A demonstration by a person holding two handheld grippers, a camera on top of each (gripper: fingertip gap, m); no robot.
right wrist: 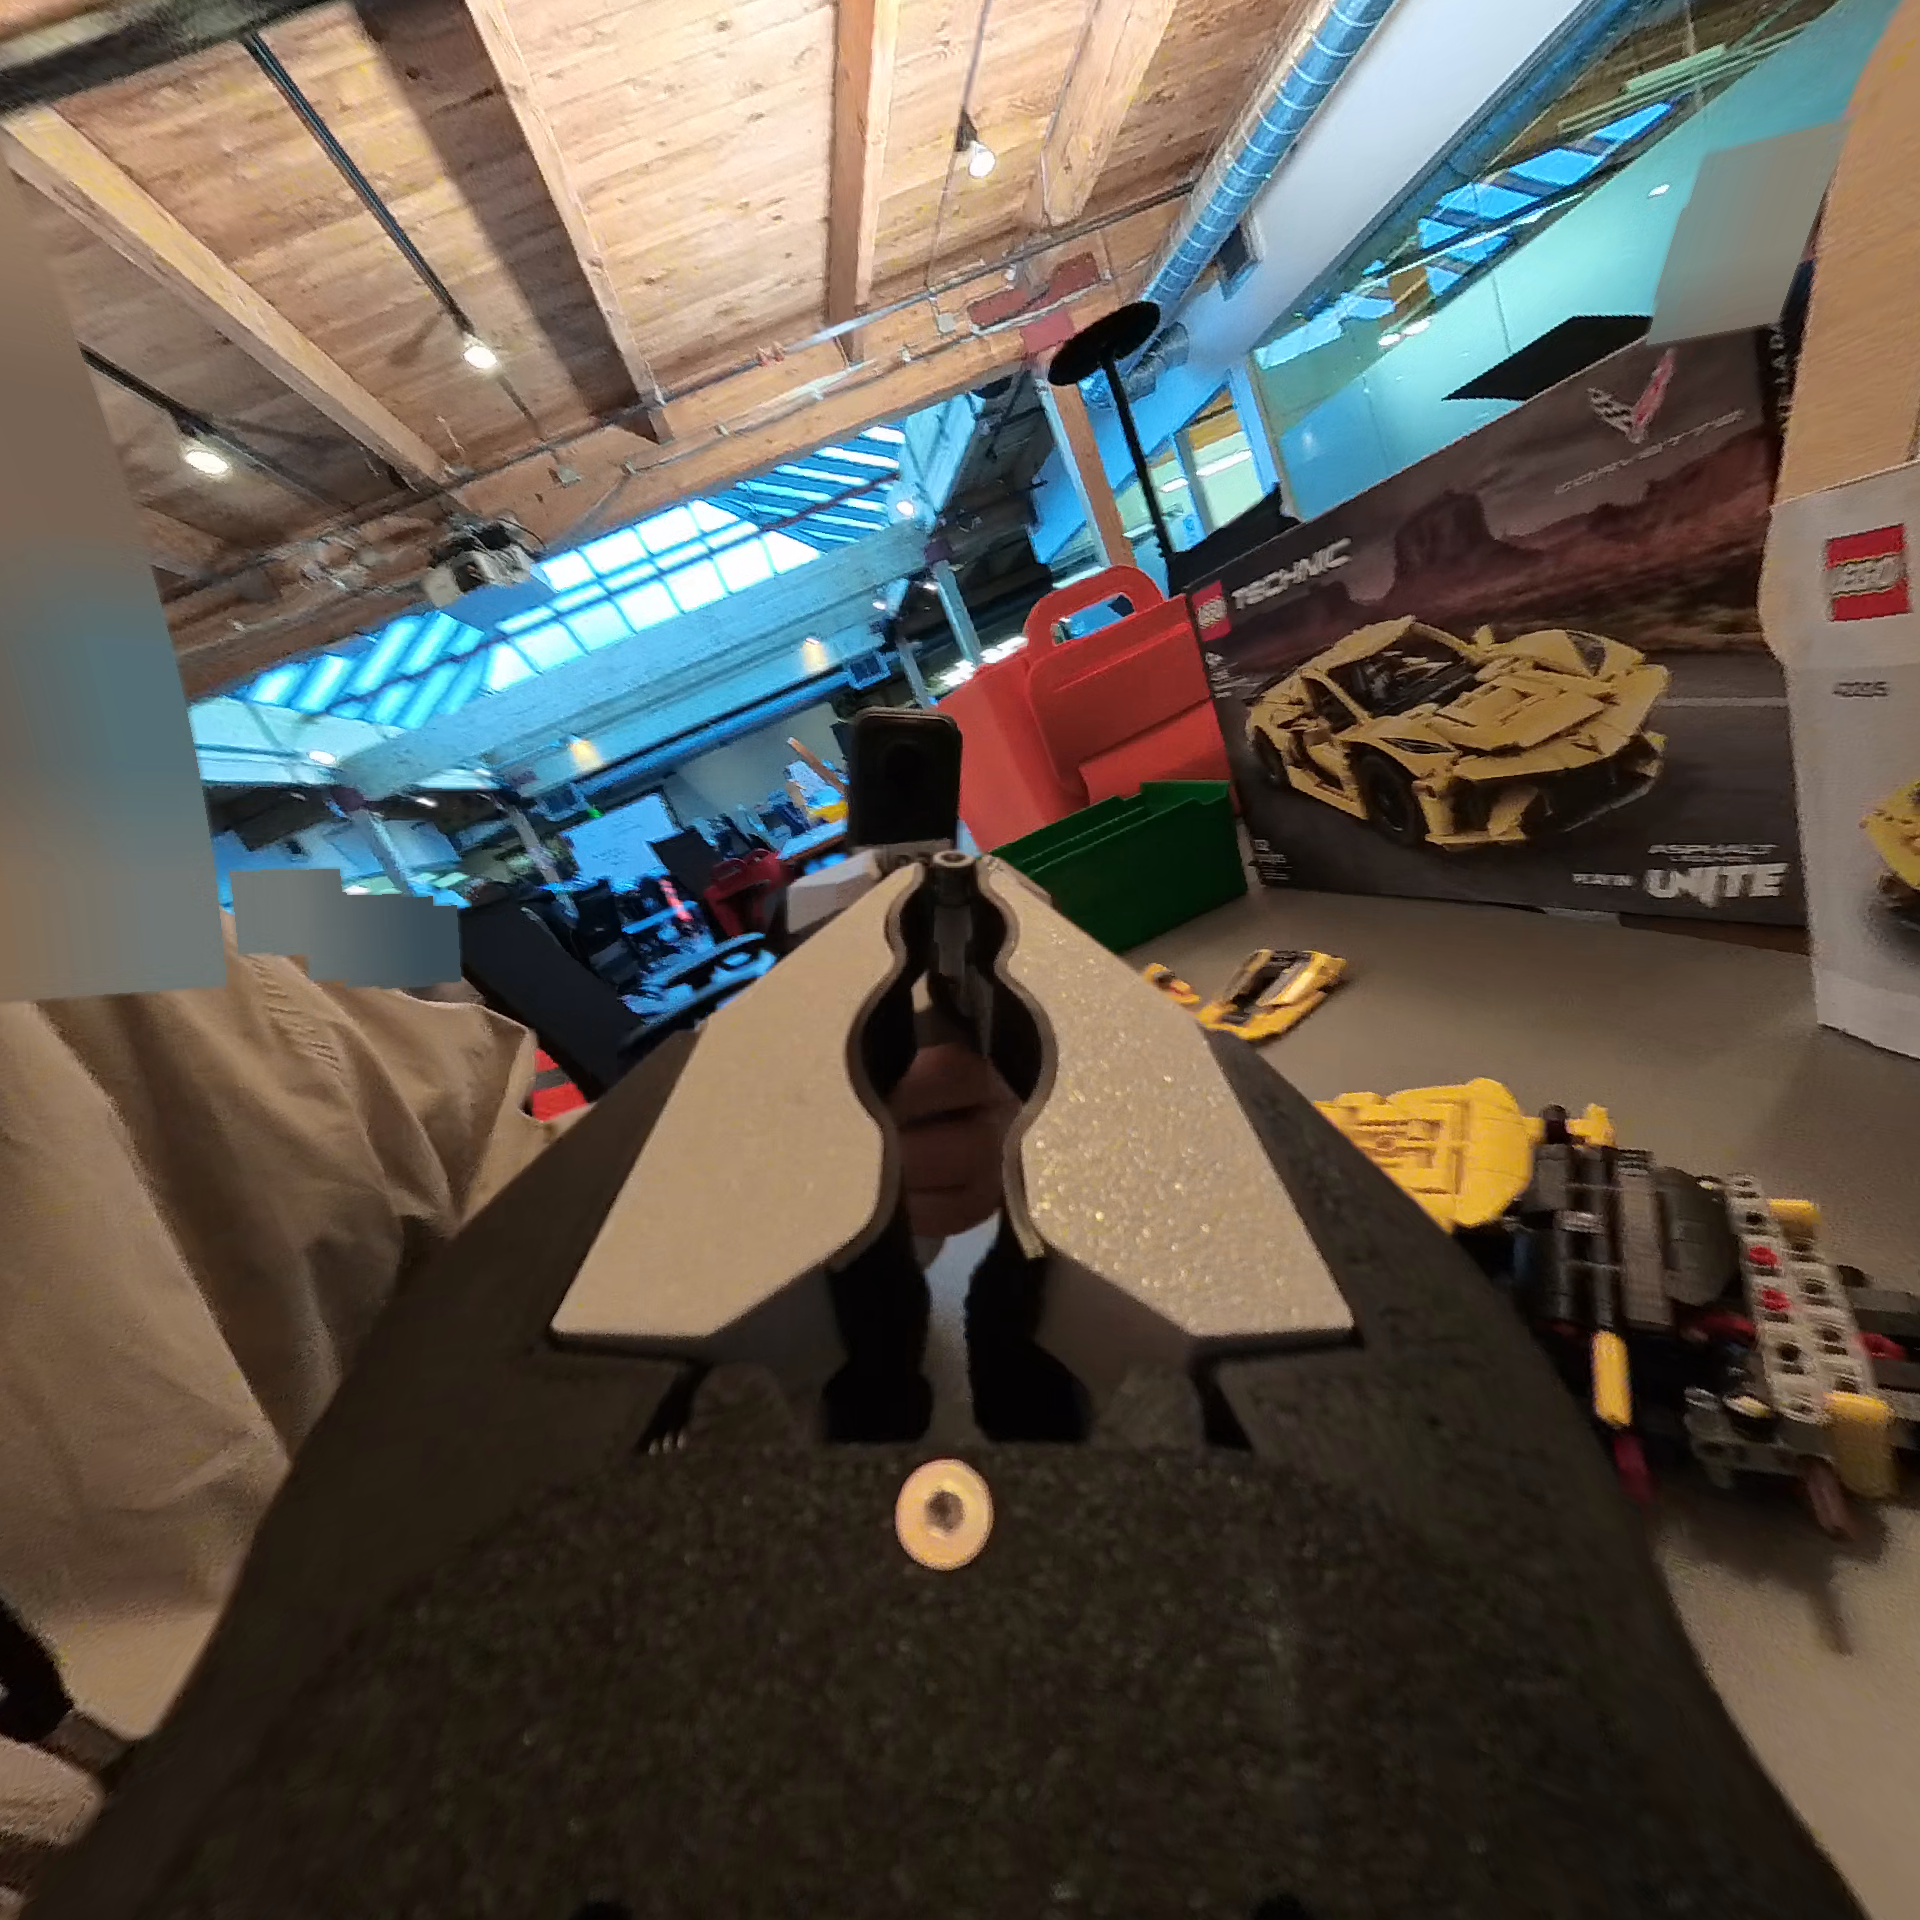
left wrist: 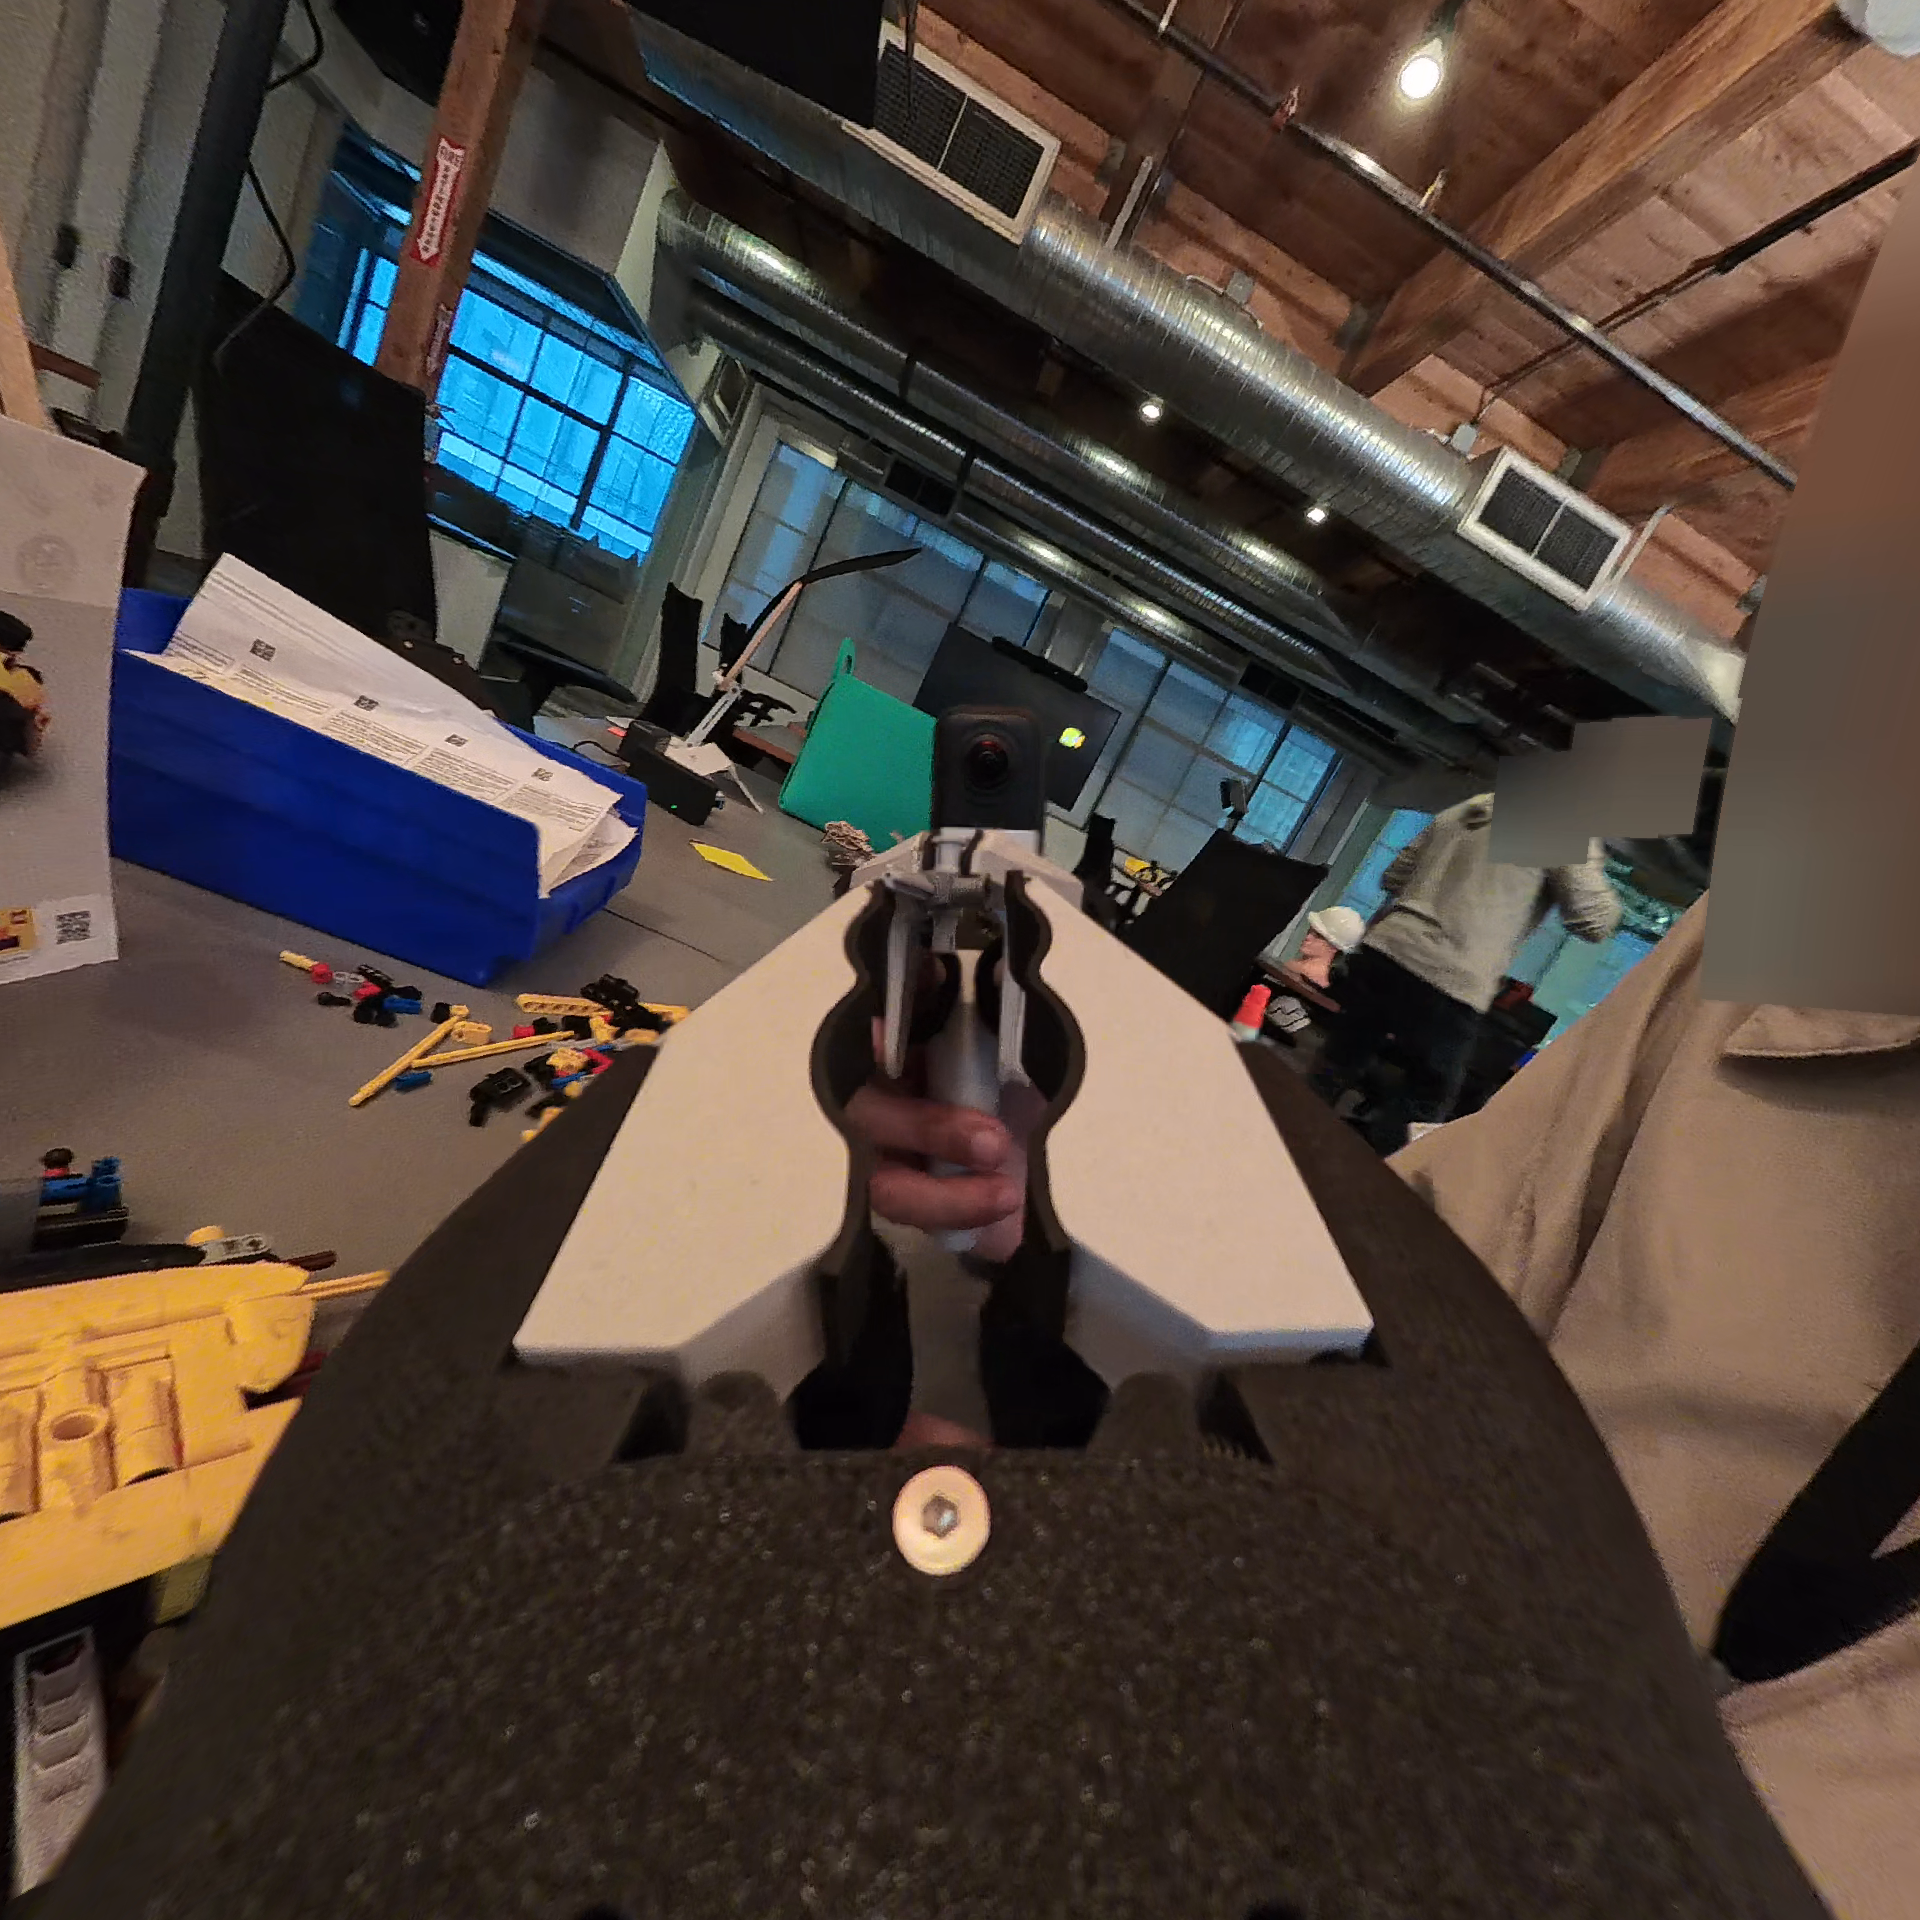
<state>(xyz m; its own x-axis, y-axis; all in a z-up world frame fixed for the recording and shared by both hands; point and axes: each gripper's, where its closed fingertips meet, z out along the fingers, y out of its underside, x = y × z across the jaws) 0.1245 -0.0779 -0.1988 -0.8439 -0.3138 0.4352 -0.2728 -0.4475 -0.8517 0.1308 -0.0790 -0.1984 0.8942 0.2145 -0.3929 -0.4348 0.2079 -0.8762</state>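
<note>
Well, both tools are up off the counter (left wrist: 208, 1101) and aimed straight at each other. The left tool (left wrist: 943, 883) has its fingers a narrow slit apart with nothing between them, and through that slit I see the right hand (left wrist: 951, 1164) wrapped round the other handle. The right tool (right wrist: 943, 868) is likewise only slightly parted and empty (the left hand (right wrist: 945, 1153) shows through its gap). Below the left tool lies a scatter of loose bricks (left wrist: 520, 1039), with a blue bin (left wrist: 343, 831) holding paper sheets (left wrist: 395, 686) behind them and a yellow panel assembly (left wrist: 114, 1423) close by. On the right tool's side sits a half-built chassis (right wrist: 1662, 1278), a small yellow piece (right wrist: 1268, 992) beyond it, then a green bin (right wrist: 1132, 873), a red case (right wrist: 1091, 707) and a box picturing a yellow car (right wrist: 1507, 675).
</note>
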